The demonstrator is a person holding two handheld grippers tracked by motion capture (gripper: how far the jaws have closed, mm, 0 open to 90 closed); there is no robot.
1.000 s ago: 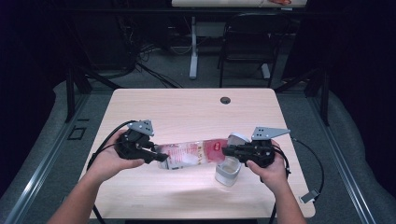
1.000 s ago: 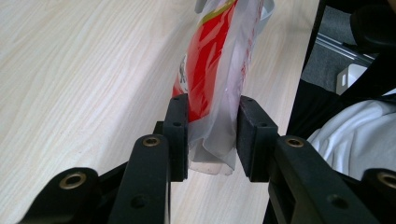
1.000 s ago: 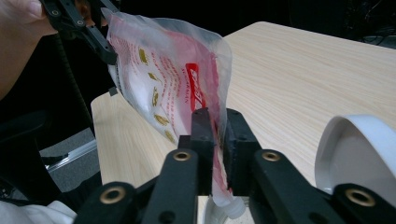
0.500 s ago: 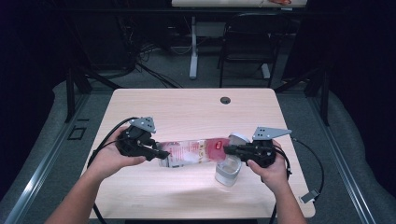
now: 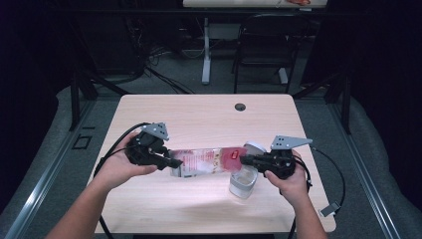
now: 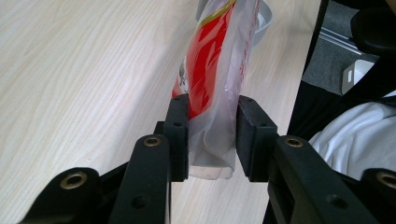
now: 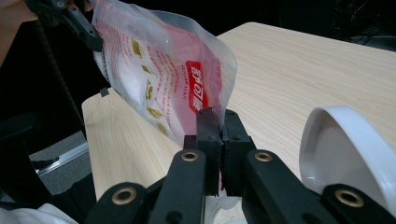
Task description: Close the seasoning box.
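the bag (image 5: 205,161) hangs stretched between the two tongs, above the bench (image 5: 199,114), nearly level in the high view. the left tongs (image 5: 171,163) are clamped on one end of it; in the left gripper view the two black pads press the crumpled clear plastic (image 6: 212,140) between them, and the red print runs away from the jaws. the right tongs (image 5: 245,159) are clamped on the other end, at the red part; in the right gripper view (image 7: 215,122) the jaws stand together on the thin edge of the bag (image 7: 159,79). a clear cup (image 5: 243,180) stands on the bench under the right end of the bag, just beside the right hand (image 5: 288,181). a white lid (image 7: 345,149) is near the right tongs. the left hand (image 5: 119,167) holds its tongs at the left side of the bench.
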